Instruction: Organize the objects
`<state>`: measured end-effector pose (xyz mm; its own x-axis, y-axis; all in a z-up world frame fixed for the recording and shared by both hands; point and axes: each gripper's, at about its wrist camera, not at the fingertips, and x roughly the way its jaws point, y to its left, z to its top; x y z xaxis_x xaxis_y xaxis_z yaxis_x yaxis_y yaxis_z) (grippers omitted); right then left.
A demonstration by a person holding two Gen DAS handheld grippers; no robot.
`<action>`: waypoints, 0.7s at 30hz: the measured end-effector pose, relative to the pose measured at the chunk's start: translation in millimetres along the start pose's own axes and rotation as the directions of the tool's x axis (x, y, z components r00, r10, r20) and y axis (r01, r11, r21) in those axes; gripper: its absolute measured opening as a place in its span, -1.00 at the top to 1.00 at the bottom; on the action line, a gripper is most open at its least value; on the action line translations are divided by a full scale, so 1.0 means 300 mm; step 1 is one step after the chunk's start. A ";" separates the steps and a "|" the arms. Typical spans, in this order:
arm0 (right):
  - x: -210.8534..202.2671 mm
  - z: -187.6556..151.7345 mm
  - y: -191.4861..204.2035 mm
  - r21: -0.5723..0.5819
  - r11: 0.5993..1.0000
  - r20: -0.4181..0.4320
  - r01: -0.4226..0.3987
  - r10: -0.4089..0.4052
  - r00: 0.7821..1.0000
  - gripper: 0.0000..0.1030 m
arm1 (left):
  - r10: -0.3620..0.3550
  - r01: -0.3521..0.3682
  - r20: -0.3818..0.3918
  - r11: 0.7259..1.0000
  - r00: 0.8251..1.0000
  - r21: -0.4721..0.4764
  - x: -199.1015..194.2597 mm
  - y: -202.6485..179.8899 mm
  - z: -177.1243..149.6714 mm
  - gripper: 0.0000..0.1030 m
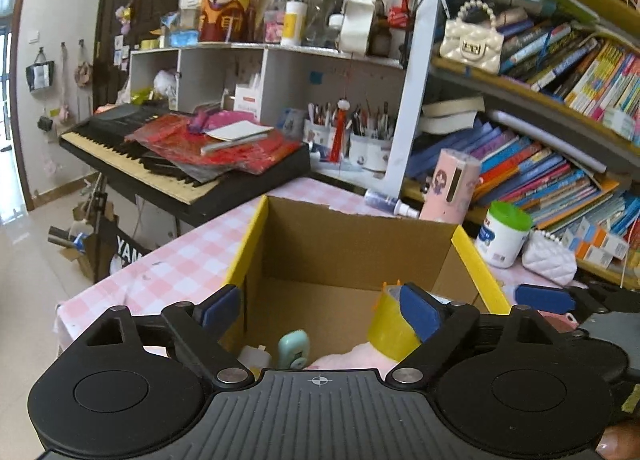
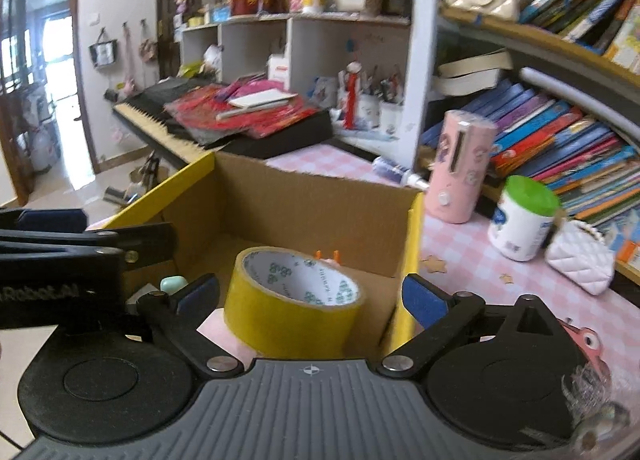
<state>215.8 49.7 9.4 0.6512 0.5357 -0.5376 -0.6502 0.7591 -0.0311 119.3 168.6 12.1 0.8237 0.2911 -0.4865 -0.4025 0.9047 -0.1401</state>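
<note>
An open cardboard box (image 1: 352, 244) with yellow-taped edges stands on the pink checked table; it also shows in the right wrist view (image 2: 304, 199). Inside it lie a roll of yellow tape (image 2: 292, 300), a mint green item (image 1: 294, 350) and something pink and fluffy (image 1: 356, 356). My left gripper (image 1: 320, 308) is open, hovering over the box's near side, its right pad next to the tape roll (image 1: 392, 324). My right gripper (image 2: 312, 296) is open, fingers wide either side of the tape roll, not gripping it. The left gripper's arm (image 2: 80, 244) shows at the left of the right wrist view.
On the table right of the box stand a pink cylinder (image 2: 460, 167), a white jar with green lid (image 2: 524, 219), a white quilted purse (image 2: 580, 260) and a small spray bottle (image 2: 396, 173). Bookshelves (image 1: 560, 139) rise behind; a keyboard (image 1: 160, 163) piled with red papers stands at left.
</note>
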 end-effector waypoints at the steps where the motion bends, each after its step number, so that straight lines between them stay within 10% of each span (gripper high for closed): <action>1: -0.016 -0.002 -0.002 0.007 1.000 0.007 0.014 -0.015 1.000 -0.91 | -0.001 0.001 0.002 1.000 1.000 -0.005 -0.011 0.004 -0.003 -0.73; 21: -0.269 -0.158 0.081 0.110 0.956 -0.015 0.272 -0.272 0.962 -0.93 | -0.067 0.068 -0.023 0.996 0.997 0.058 -0.202 0.043 -0.123 -0.74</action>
<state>128.9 7.5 12.2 0.7972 0.3035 -0.5219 -0.4016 0.9120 -0.0831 49.5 151.1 7.8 0.8395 0.2224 -0.4957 -0.3210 0.9391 -0.1224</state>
